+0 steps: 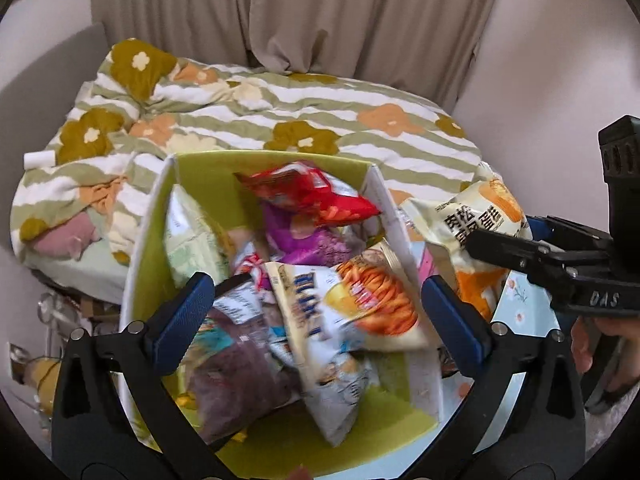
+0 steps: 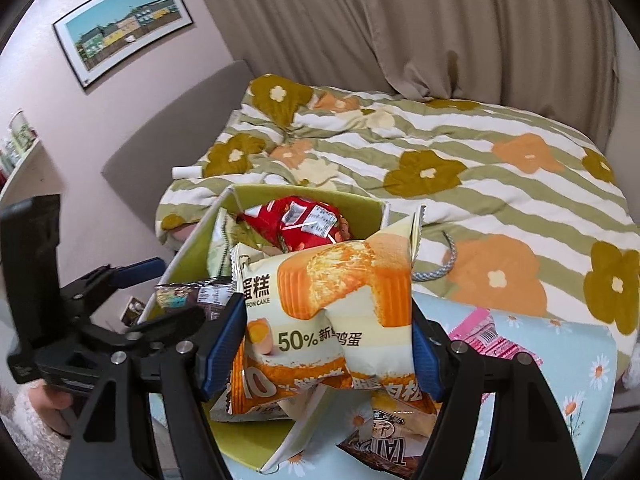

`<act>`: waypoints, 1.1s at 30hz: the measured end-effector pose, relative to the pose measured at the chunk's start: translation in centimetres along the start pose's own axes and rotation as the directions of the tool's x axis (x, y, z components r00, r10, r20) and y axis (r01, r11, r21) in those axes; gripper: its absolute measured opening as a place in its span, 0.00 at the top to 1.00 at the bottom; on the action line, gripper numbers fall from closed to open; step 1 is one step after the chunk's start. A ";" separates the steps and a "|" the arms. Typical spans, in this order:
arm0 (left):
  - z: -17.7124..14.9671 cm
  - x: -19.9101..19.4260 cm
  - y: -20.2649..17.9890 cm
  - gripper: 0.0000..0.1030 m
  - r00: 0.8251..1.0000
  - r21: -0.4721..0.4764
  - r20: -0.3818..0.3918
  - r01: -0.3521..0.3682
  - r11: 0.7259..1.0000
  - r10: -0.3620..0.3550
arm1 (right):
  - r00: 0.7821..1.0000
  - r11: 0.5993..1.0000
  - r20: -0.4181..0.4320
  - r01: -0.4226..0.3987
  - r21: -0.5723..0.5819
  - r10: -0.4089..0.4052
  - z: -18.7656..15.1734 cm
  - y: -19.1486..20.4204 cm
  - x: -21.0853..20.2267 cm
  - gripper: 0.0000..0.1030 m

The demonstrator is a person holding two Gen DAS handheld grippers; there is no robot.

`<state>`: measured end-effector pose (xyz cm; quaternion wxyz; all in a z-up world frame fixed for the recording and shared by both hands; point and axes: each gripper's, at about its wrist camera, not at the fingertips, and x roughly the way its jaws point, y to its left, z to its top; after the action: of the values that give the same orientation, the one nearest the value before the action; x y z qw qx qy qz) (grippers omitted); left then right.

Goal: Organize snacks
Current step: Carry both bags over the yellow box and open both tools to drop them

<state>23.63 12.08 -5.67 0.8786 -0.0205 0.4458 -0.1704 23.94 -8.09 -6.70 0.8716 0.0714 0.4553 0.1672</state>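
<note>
A green-lined box (image 1: 192, 172) holds several snack bags: a red one (image 1: 312, 196), a purple one (image 1: 304, 236), a dark one (image 1: 236, 368) and a cream bag with orange sticks (image 1: 352, 304). My left gripper (image 1: 316, 320) is open above the box, and the cream bag lies loose between its fingers. My right gripper (image 2: 328, 344) is shut on a cream-and-orange chiffon cake bag (image 2: 328, 296) and holds it beside the box's right wall (image 2: 382, 212). That bag also shows in the left wrist view (image 1: 476, 224).
The box stands on a light blue floral tablecloth (image 2: 560, 360). A pink packet (image 2: 492, 336) and a brown snack bag (image 2: 392, 448) lie on it. A bed with a striped floral quilt (image 2: 440, 152) is behind. A shelf (image 2: 24, 160) stands at left.
</note>
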 end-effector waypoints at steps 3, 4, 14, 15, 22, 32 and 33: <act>-0.2 -0.6 1.3 0.00 1.000 -0.009 0.002 -0.005 1.000 0.005 | 1.000 1.000 -0.002 0.009 0.004 -0.009 0.3 0.7 0.4 0.32; -0.4 -0.9 1.8 0.00 1.000 -0.017 0.004 -0.009 1.000 0.010 | 1.000 1.000 -0.002 0.009 0.002 -0.009 0.4 1.0 0.5 0.32; -0.4 -2.3 5.3 0.00 0.998 -0.037 0.012 -0.060 0.998 0.060 | 1.000 0.999 -0.004 -0.019 -0.049 0.018 2.9 5.5 2.8 0.32; -0.4 -2.3 5.5 0.00 0.998 -0.033 0.010 -0.067 0.997 0.067 | 1.000 0.999 -0.005 -0.019 -0.050 0.019 3.1 5.8 3.1 0.32; -0.5 -2.0 7.2 0.00 0.994 -0.003 -0.001 -0.112 0.994 0.112 | 1.000 0.999 -0.010 0.009 -0.032 -0.010 4.7 8.0 6.3 0.29; -1.2 -0.7 9.5 0.00 0.994 -0.037 -0.047 -0.102 0.994 0.100 | 0.998 0.999 0.050 0.033 -0.001 -0.032 4.5 8.8 7.5 0.00; -1.3 -0.7 9.4 0.00 0.994 -0.035 -0.048 -0.102 0.994 0.100 | 0.998 0.999 0.049 0.038 -0.002 -0.038 4.4 8.7 7.4 0.00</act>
<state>24.89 21.33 -7.67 0.8750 -0.0107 0.4694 -0.1177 29.49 2.80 -7.43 0.8857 0.0656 0.4347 0.1492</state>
